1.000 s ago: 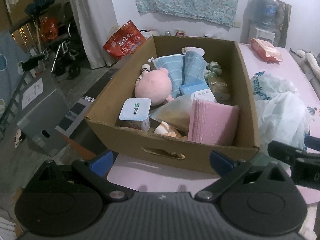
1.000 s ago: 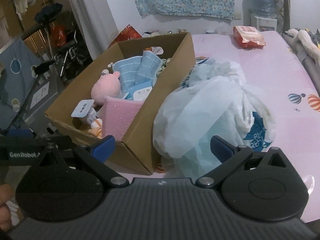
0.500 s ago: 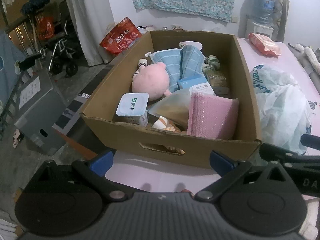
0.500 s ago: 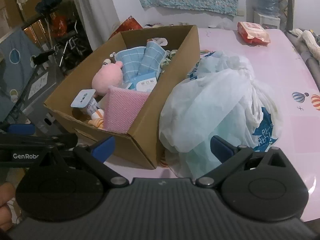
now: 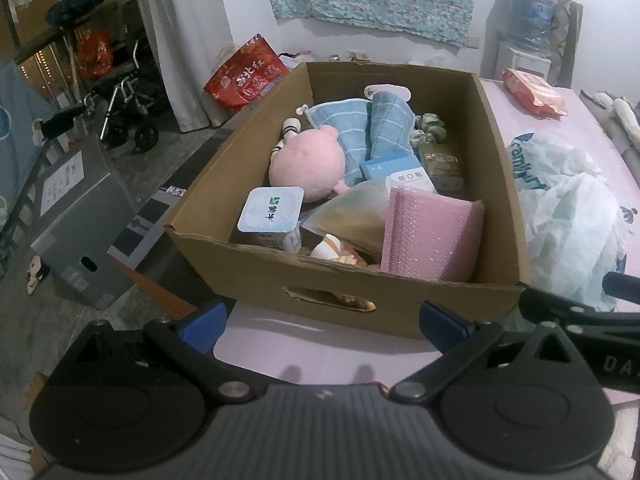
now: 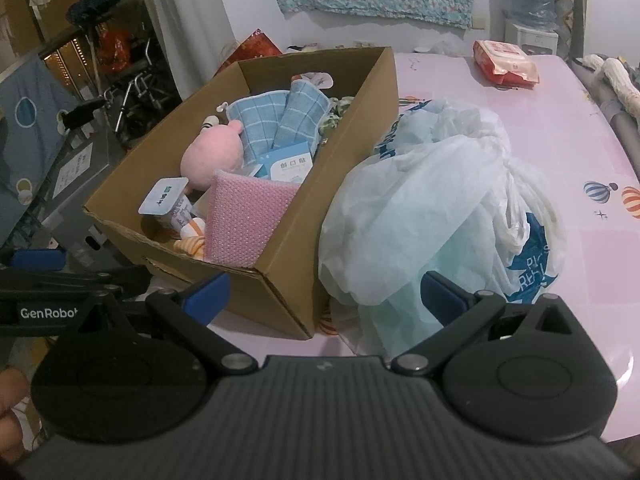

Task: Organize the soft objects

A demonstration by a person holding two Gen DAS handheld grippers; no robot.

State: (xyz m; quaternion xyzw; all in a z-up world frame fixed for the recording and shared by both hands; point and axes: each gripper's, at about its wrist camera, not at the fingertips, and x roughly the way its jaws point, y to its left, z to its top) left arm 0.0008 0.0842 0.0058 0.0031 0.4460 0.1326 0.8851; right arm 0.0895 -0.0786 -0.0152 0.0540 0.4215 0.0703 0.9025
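Both grippers hover low at the near edge of the pink patterned table [image 6: 560, 128], jaws spread wide and holding nothing: the left gripper [image 5: 324, 322] faces the handle-slot side of the open brown cardboard box [image 5: 400, 304], and the right gripper [image 6: 324, 292] faces the box's near corner and the bag beside it. The box sits on the table's left part. Just right of it, touching its side wall, lies a crumpled white plastic bag with blue print [image 6: 432, 208].

Inside the box, from largest down: two folded blue checked cloths [image 5: 360, 136] at the far end; a round pink plush toy [image 5: 308, 168] resting against them; a pink bubble-wrap pouch [image 5: 428, 236] standing upright in the near right corner; a white square-lidded cup [image 5: 270, 212] at near left; a small orange-striped soft item [image 5: 336, 250] between cup and pouch.

A red-and-white packet [image 6: 504, 64] lies well apart at the table's far side.
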